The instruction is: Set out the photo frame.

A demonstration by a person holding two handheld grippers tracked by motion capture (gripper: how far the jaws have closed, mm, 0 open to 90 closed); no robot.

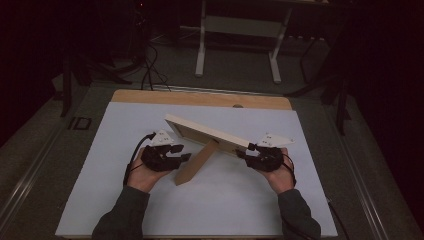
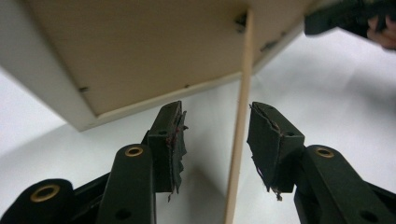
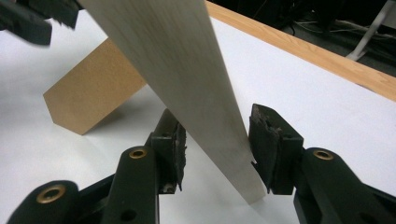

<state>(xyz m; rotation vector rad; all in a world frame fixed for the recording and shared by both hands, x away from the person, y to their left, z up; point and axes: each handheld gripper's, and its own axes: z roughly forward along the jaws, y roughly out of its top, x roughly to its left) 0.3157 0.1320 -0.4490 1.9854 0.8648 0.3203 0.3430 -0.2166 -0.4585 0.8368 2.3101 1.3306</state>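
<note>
Standing this picture frame (image 1: 210,134) on its easel leg (image 1: 195,164) is the step in hand, so judge your release by how it sits on the white desk (image 1: 100,165). It is tilted near the middle of the desk, between your two hands, its far-left corner raised and its right end low by your right hand-held gripper (image 1: 252,152). The brown leg slants down from the back to the desk on the near side, beside your left hand-held gripper (image 1: 185,156). In the left gripper view, the left hand-held gripper (image 2: 215,144) has its jaws partly open with the thin edge of the leg (image 2: 239,140) running up between them, nearer the right pad; neither pad seems to press on it, so it holds nothing. In the right gripper view, the right hand-held gripper (image 3: 215,149) also stands partly open, straddling the pale rim of the frame (image 3: 187,84); the right pad looks to be touching or just beside the wood, the left pad apart from it, so I read it as a loose guide rather than a grip. Before you draw away, see that the leg's foot and the frame's lower edge both rest on the desk. Back each hand-held gripper straight off along its own jaws, without brushing the wood, since a sideways nudge could fold the leg and tip the frame. Release the leg side first, I would judge.
</note>
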